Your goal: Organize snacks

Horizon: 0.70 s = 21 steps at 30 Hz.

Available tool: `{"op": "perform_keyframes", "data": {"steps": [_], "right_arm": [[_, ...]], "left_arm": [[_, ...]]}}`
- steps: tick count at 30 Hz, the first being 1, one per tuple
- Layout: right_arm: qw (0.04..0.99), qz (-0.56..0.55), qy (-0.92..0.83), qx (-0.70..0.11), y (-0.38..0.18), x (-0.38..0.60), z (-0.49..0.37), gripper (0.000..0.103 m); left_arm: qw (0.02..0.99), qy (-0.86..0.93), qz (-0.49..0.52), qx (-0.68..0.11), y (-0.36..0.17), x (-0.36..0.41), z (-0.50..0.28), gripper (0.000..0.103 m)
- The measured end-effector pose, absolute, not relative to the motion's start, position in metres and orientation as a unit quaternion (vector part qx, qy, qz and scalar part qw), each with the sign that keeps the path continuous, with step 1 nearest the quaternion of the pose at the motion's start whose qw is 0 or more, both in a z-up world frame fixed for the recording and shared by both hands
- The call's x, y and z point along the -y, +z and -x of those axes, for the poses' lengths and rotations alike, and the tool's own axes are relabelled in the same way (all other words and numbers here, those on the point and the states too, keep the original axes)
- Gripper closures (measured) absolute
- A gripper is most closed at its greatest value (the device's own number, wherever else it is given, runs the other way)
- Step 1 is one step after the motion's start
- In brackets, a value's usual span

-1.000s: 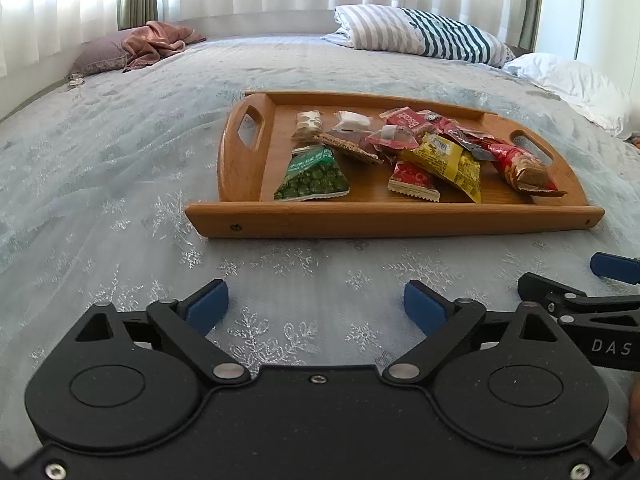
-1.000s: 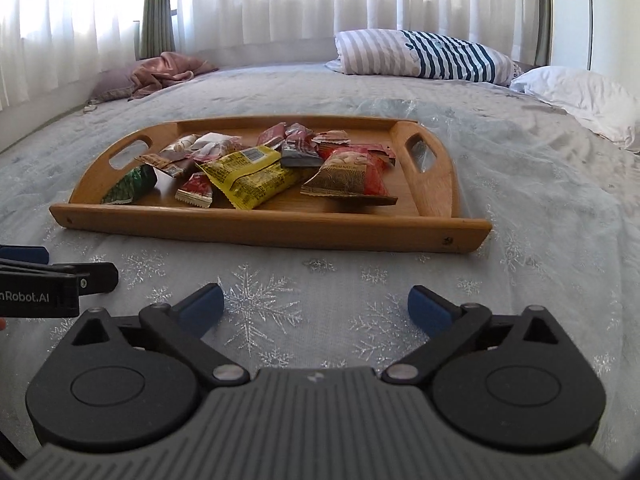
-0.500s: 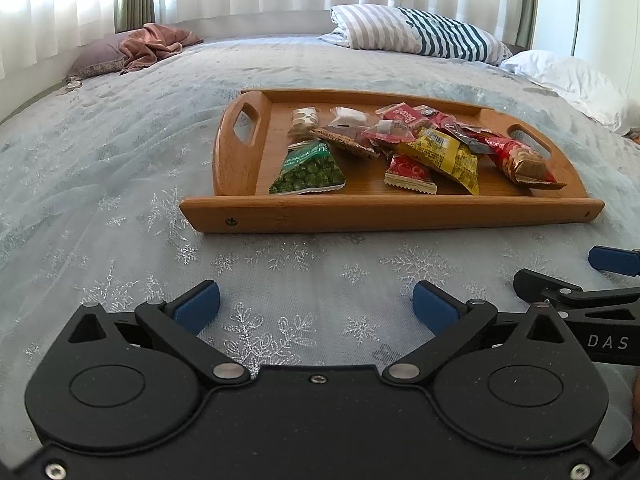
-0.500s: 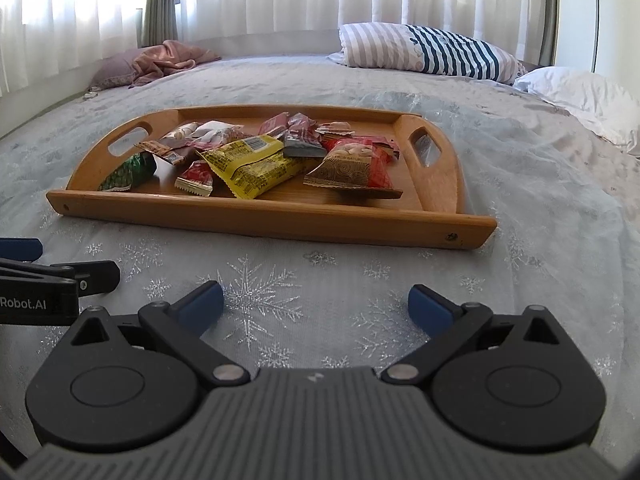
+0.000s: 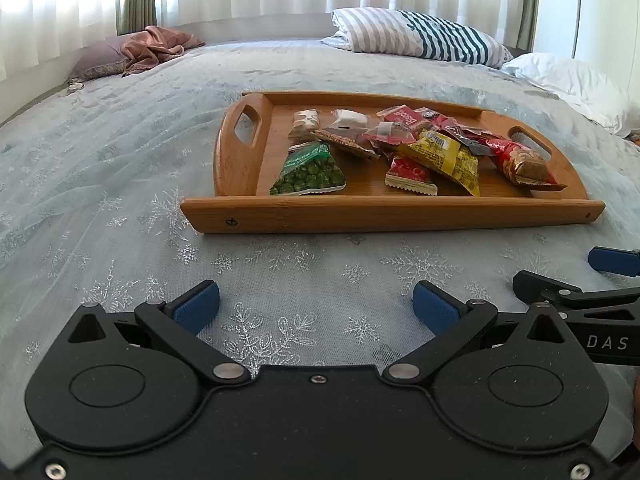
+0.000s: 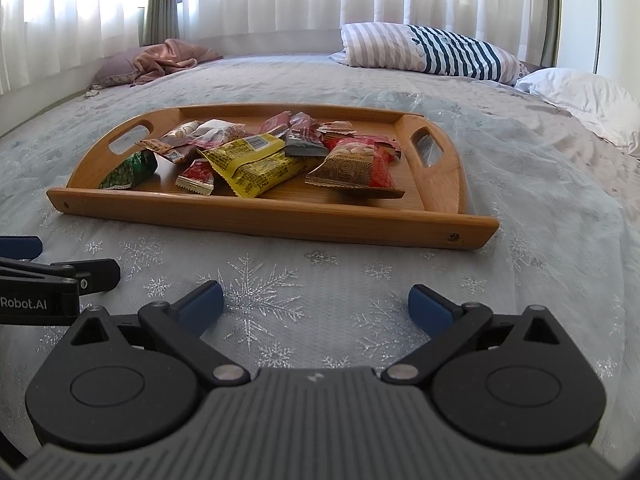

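A wooden tray (image 5: 392,211) with two handles lies on the bed and holds several snack packets; it also shows in the right wrist view (image 6: 280,216). Among them are a green pea packet (image 5: 310,170), a yellow packet (image 5: 444,158) and a red-brown nut packet (image 6: 356,168). My left gripper (image 5: 316,306) is open and empty, low over the bedspread in front of the tray. My right gripper (image 6: 314,304) is open and empty beside it, also short of the tray. Each gripper shows at the edge of the other's view.
The bed has a pale blue snowflake bedspread (image 5: 120,160). A striped pillow (image 5: 416,34) and a white pillow (image 5: 572,80) lie at the back right. A pink cloth on a mauve pillow (image 5: 140,48) lies at the back left. Curtains hang behind.
Both grippers have shifted slightly; the tray sits a little higher and nearer in the views. Both stay open. The snacks have not moved.
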State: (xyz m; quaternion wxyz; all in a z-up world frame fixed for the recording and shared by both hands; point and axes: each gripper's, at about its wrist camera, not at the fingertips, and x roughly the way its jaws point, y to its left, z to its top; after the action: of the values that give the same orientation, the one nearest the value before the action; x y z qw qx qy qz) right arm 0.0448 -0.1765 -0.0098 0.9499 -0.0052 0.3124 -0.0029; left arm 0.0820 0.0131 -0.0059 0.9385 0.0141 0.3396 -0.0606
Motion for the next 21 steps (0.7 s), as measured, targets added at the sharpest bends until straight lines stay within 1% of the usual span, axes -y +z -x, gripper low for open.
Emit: {"op": "perform_keyframes", "data": {"steps": [21], "right_arm": [[0.951, 0.007, -0.002, -0.31, -0.0108, 0.1745, -0.0436, 0.0]], "left_arm": [[0.939, -0.06, -0.015, -0.338, -0.007, -0.0134, -0.0816, 0.0]]}}
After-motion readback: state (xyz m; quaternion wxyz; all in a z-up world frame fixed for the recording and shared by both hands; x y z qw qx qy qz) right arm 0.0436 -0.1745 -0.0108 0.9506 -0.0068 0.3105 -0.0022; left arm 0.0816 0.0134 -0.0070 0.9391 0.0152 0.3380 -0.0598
